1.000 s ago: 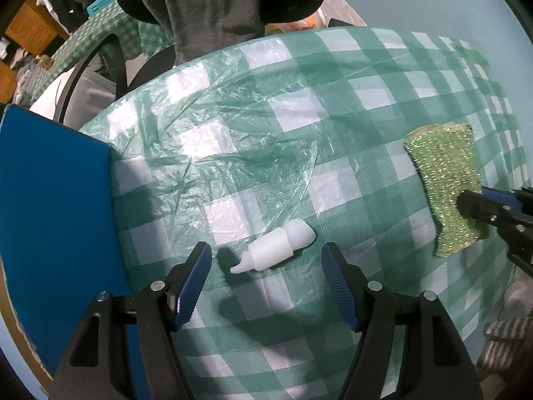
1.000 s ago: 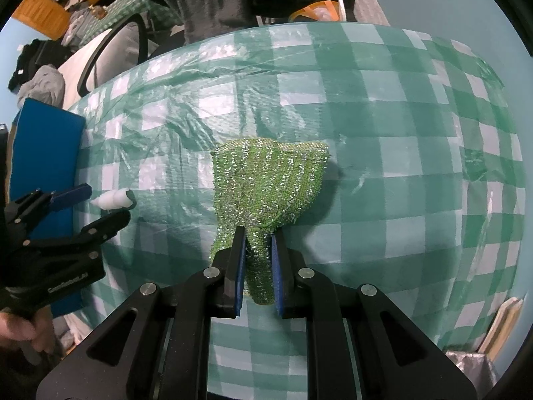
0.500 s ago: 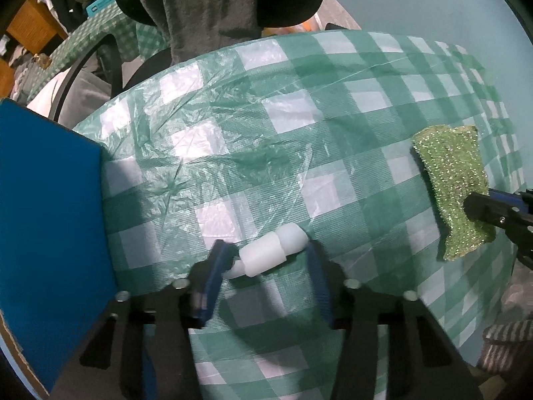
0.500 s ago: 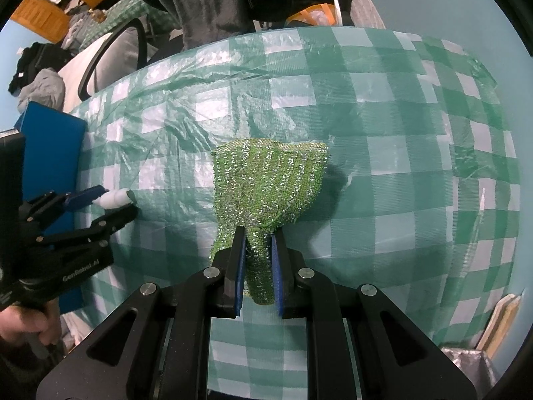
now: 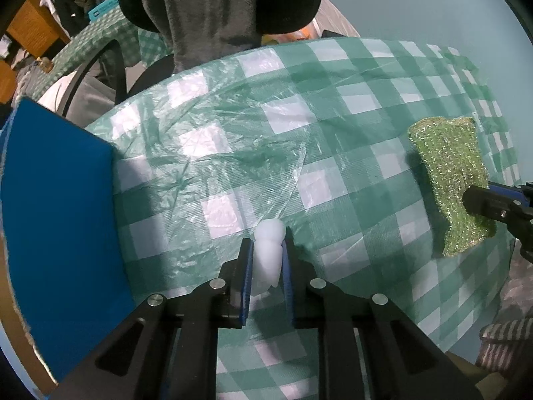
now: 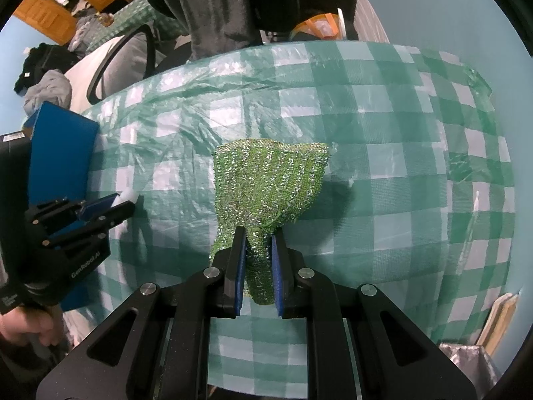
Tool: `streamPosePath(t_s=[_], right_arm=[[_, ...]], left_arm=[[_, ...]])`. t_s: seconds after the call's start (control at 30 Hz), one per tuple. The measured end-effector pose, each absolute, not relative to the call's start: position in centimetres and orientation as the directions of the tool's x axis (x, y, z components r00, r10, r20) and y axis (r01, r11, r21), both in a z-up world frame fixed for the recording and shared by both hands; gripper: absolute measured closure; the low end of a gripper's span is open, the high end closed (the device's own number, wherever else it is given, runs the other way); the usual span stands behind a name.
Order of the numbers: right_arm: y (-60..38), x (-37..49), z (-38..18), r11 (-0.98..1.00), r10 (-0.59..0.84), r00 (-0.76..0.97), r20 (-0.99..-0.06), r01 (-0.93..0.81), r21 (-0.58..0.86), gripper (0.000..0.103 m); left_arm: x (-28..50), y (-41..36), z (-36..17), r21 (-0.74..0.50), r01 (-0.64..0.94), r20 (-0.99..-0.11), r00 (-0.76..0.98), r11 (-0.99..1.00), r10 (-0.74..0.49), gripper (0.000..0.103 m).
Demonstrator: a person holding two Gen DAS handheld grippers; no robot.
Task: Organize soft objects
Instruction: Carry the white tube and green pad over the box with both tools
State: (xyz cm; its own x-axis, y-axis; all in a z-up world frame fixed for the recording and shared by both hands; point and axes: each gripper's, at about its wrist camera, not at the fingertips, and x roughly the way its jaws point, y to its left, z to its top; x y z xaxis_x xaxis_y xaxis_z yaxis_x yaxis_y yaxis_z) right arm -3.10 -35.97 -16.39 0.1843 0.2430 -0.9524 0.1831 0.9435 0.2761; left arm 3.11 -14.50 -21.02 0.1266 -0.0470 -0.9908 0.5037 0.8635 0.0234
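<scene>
Grasp step: left gripper (image 5: 266, 260) jaws clamp white foam piece (image 5: 268, 253); right gripper (image 6: 256, 266) jaws pinch green scrub cloth (image 6: 269, 183); next, probably lift toward blue box (image 5: 56, 216) at left

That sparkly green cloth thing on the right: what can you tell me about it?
The green glittery scrubbing cloth looks like a knitted, metallic-threaded scouring pad, roughly rectangular but pinched into a fan shape. The right gripper is shut on its near end, bunching it narrow between the blue pads, while the far end spreads wide. It lies over the green-and-white checked tablecloth; whether it is lifted off cannot be told. In the left view it sits at the far right.
</scene>
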Motion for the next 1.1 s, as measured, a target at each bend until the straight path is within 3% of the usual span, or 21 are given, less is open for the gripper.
streamPosePath(t_s=[1.1], right_arm=[[-32.8,-3.6,-9.6,0.956,0.256,0.265,-0.930,0.076,0.284,0.090]], left_arm=[[0.8,-11.4,-12.0,-0.012,0.424,-0.966,0.229,0.906,-0.120,0.087]])
